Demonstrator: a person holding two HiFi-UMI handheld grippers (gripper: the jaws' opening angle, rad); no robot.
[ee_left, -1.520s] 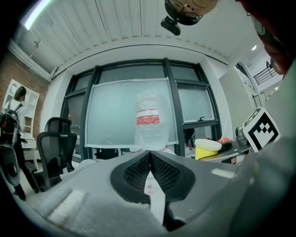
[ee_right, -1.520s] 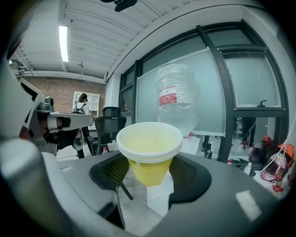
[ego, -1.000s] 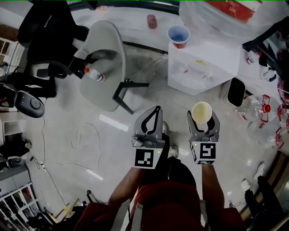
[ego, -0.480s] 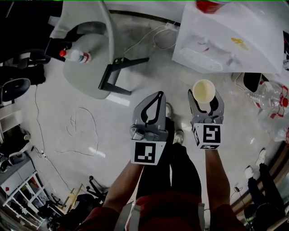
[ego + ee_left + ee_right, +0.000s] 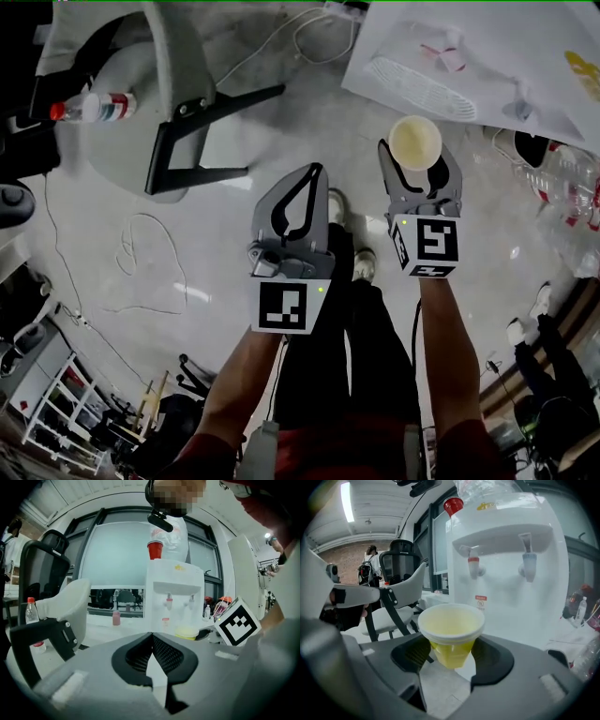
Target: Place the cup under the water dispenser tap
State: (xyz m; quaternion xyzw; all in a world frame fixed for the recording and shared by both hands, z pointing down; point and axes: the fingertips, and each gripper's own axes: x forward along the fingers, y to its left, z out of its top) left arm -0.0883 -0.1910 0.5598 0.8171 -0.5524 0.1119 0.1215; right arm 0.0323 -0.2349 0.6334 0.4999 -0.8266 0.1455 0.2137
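Observation:
A yellow paper cup (image 5: 414,142) stands upright between the jaws of my right gripper (image 5: 416,157), which is shut on its lower body. In the right gripper view the cup (image 5: 451,630) sits in front of the white water dispenser (image 5: 511,550), below and short of its red tap (image 5: 473,566) and blue tap (image 5: 528,569). From the head view the dispenser (image 5: 487,56) fills the top right, with its drip tray (image 5: 408,75) just beyond the cup. My left gripper (image 5: 314,171) is held beside the right one, its jaws shut and empty. The left gripper view shows its tips (image 5: 151,637) meeting, the dispenser (image 5: 173,597) farther off.
A grey chair (image 5: 169,94) with a red-capped bottle (image 5: 89,106) on its seat stands at the left. A loose cable (image 5: 141,262) lies on the floor. Plastic bottles (image 5: 572,187) crowd the right side. A red cup (image 5: 453,504) sits on top of the dispenser.
Both grippers have come down and forward, and the dispenser now looms larger and nearer. The cup stays held in the right gripper; the left stays shut.

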